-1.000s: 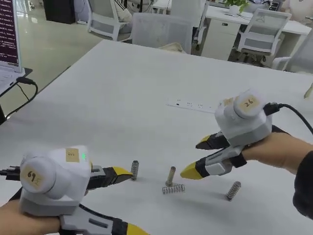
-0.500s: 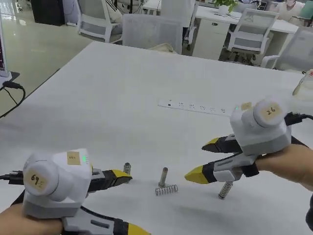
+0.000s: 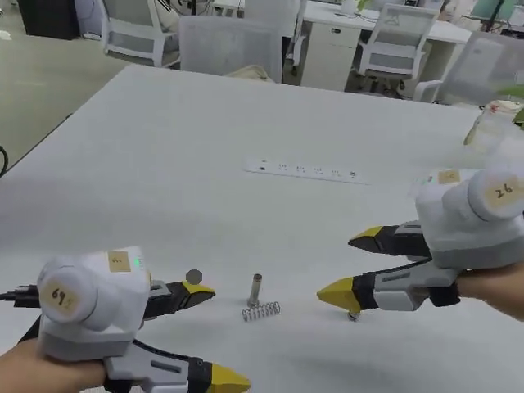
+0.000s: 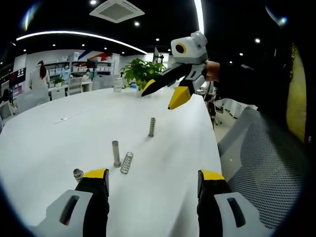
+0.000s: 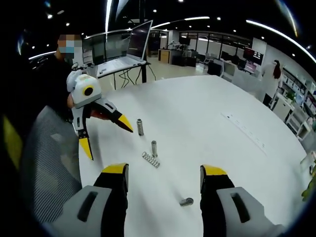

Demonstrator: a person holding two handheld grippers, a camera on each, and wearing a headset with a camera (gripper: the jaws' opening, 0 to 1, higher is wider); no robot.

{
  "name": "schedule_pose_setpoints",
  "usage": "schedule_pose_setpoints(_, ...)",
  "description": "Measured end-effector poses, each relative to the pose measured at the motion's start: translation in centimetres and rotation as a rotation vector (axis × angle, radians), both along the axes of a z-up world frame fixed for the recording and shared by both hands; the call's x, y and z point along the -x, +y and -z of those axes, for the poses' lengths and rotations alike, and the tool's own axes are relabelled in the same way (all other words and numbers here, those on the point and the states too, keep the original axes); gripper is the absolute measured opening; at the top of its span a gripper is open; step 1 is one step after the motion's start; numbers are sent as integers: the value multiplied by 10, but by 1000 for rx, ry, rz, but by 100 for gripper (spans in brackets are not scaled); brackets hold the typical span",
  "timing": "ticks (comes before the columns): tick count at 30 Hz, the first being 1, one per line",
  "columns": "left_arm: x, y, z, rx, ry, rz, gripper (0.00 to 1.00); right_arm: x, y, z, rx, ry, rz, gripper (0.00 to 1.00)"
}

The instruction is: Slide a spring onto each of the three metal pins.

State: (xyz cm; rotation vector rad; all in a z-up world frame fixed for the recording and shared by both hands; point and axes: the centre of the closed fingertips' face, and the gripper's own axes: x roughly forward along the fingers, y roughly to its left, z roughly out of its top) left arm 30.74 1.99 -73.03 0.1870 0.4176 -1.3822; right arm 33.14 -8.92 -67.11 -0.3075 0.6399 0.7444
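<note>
Spring [image 3: 261, 310] lies loose beside upright pin [image 3: 255, 290] on table [image 3: 205, 164]

On the bench [image 3: 164, 164], a loose spring [image 3: 261, 310] is laid just before the middle pin [image 3: 256, 289]. The left pin [image 3: 194, 277] and right pin [image 4: 151, 127] are set either side, a power strip [image 3: 307, 171] well behind.

The table [image 3: 205, 147] is smooth, matt white with a faint sheen. At lower centre of the head view, the pin [image 3: 255, 290] is dull grey metal and the spring [image 3: 261, 311] is brighter coiled wire. The left gripper [image 3: 223, 336] and right gripper [image 3: 340, 266] share one finish — matt white plastic shells, dark jaws tipped in smooth yellow. Above centre, the power strip [image 3: 307, 171] is white plastic.
</note>
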Motion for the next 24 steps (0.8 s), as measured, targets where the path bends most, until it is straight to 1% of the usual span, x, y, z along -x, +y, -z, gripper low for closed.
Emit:
schedule_pose_setpoints(2, 0, -2, 2, -3, 1, 9, 69, 4, -4, -5, -7, -12, 14, 57)
schedule_pose_setpoints(5, -3, -4, 6, -7, 5, 13, 69, 10, -9, -12, -17, -29, 33, 57)
schedule_pose_setpoints(8, -7, -6, 7, -5, 11, 8, 68, 16, -14, -17, -12, -43, 49, 57)
schedule_pose_setpoints(11, -7, -9, 9, -6, 14, 13, 68, 23, -21, -20, -18, -52, 72, 57)
schedule_pose_setpoints(16, -7, -12, 16, -21, 12, 29, 67, 36, -28, -14, -26, -46, 104, 57)
schedule_pose_setpoints(18, -9, -13, 19, -25, 12, 30, 67, 41, -31, -11, -29, -41, 117, 57)
schedule_pose_setpoints(22, -13, -15, 20, -23, 10, 25, 66, 49, -36, -7, -45, -32, 145, 57)
schedule_pose_setpoints(24, -14, -17, 20, -20, 14, 24, 65, 52, -39, -5, -49, -29, 156, 57)
